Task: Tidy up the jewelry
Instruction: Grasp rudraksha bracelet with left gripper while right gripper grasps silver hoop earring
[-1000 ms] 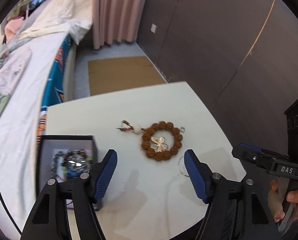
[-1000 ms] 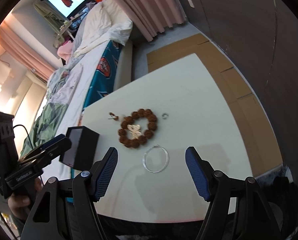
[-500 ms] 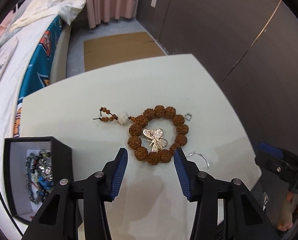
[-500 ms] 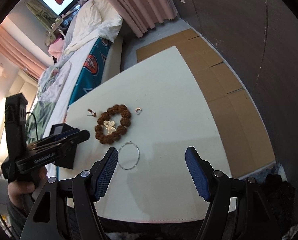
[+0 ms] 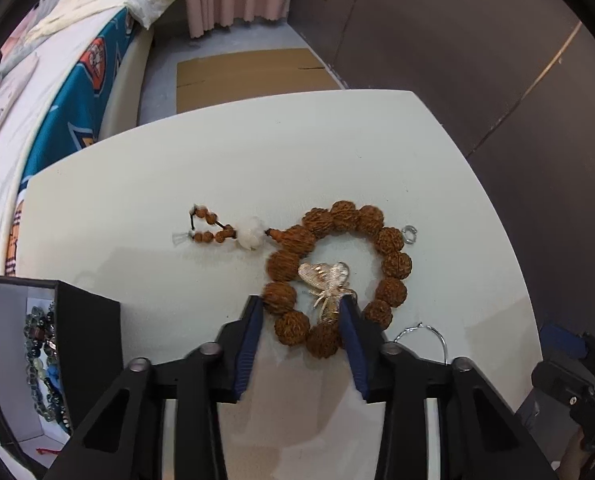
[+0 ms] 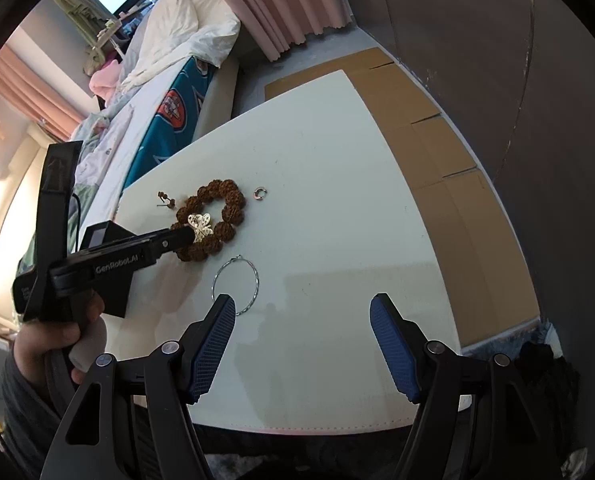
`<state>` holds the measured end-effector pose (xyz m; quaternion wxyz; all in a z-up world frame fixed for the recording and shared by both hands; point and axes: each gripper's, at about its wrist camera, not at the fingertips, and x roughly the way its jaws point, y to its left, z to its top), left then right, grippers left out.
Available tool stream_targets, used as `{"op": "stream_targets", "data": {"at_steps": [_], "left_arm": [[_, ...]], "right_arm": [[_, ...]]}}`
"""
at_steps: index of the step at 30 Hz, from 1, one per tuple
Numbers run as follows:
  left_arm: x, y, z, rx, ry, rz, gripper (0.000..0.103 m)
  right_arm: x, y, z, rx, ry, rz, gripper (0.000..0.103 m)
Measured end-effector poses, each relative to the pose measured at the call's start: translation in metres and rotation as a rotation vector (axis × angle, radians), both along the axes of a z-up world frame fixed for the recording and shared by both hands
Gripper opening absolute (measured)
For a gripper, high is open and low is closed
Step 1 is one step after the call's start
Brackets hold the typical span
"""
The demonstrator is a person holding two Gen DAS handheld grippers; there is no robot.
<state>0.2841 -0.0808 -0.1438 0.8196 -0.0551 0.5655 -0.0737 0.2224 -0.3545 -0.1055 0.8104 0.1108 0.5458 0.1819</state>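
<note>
The left gripper had its fingers set narrow but not closed, straddling the near side of the bead bracelet, with two or three brown beads and the lower end of the butterfly charm between them; whether the pads touched the beads could not be told. The bracelet lay flat on the white surface, its tassel with a white bead trailing to the left. A small ring sat just beside the bracelet's far right, and a thin wire hoop lay near it. A black box holding other beads stood at the left. The right gripper hung above the surface, fingers wide and holding nothing.
</note>
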Motion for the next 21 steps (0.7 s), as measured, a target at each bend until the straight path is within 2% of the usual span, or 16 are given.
{"op": "stream_targets", "data": {"at_steps": [6, 10, 21], "left_arm": [[-0.012, -0.001, 0.002, 0.010, -0.014, -0.051, 0.020], [-0.021, 0.007, 0.007, -0.011, -0.020, -0.045, 0.018], [-0.041, 0.024, 0.065, -0.032, -0.136, -0.062, 0.016]], "right_arm": [[-0.001, 0.008, 0.003, -0.019, -0.011, 0.027, 0.070], [0.001, 0.012, -0.002, -0.022, 0.000, 0.042, 0.070], [0.026, 0.041, -0.007, -0.074, 0.003, 0.167, 0.069]]}}
